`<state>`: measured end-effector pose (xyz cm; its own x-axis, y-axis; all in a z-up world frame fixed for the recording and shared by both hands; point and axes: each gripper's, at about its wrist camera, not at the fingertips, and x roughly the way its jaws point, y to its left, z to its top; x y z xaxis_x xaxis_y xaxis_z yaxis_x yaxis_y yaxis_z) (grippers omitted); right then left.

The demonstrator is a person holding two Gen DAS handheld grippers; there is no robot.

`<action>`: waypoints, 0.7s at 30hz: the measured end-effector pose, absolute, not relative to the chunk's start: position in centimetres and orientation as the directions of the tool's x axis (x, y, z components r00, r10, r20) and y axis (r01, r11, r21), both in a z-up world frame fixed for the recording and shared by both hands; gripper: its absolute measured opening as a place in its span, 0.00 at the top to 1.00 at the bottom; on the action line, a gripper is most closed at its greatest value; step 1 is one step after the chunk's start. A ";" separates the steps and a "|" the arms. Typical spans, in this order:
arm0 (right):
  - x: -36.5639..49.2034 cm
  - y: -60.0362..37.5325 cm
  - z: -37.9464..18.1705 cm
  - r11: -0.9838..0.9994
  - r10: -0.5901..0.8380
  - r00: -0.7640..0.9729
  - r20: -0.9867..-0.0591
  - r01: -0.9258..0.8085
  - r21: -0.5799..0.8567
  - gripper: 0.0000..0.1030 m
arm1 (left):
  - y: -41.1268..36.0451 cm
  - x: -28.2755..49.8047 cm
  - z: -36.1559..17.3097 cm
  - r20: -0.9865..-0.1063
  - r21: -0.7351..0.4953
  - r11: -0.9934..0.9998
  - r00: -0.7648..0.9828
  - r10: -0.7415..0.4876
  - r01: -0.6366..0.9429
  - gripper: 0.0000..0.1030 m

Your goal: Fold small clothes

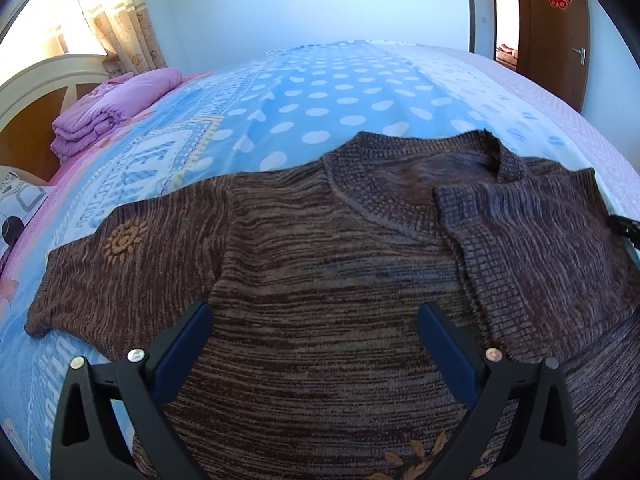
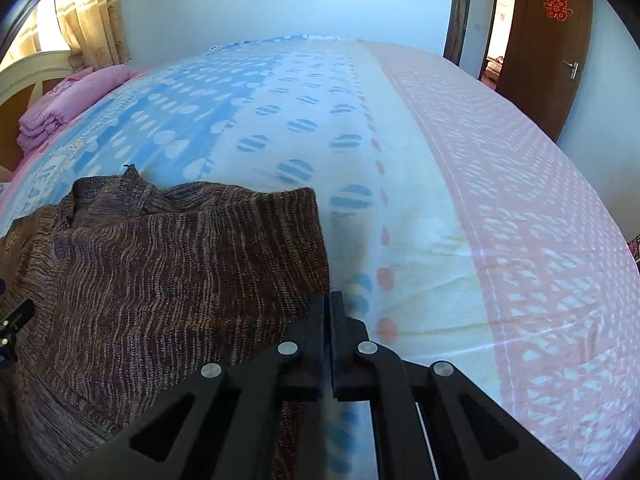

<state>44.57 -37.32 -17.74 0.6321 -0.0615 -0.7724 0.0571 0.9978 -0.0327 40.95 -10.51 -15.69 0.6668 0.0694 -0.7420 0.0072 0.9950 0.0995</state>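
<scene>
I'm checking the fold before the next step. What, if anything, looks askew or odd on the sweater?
Nothing is damaged. The brown sweater is lopsided: its right sleeve is folded over the body, while the left sleeve lies spread on the blue dotted bedspread. The collar is rumpled where the fold crosses it.

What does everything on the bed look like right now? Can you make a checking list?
Surface: bed with dotted blue and pink sheet.
Job's things: brown sweater lying flat, one sleeve folded over its body.
Clutter: folded purple blanket by the headboard.
Grippers: left hand-held gripper open above the sweater; right hand-held gripper shut, empty, at the sweater's edge.
Cables: nothing seen.
Surroundings: curtain, brown door standing open.
</scene>
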 end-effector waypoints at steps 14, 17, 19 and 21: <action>36.7 -35.2 -18.2 0.998 0.000 0.598 -0.801 -0.056 -0.042 0.67 | -11.6 40.6 -15.6 -0.731 0.174 0.984 0.674 0.109 0.030 0.00; 35.6 -35.2 -17.4 0.998 -0.010 0.601 -0.799 -0.044 -0.045 0.67 | -10.9 40.4 -15.4 -0.738 0.149 0.989 0.667 0.102 0.014 0.00; 35.4 -34.3 -15.8 0.996 -0.037 0.638 -0.769 -0.042 -0.083 0.67 | -10.3 40.0 -15.0 -0.739 0.141 0.990 0.666 0.102 0.006 0.00; 35.6 -33.2 -14.3 0.993 -0.024 0.677 -0.736 -0.068 -0.095 0.67 | -9.4 39.3 -14.3 -0.730 0.152 0.988 0.673 0.117 -0.007 0.00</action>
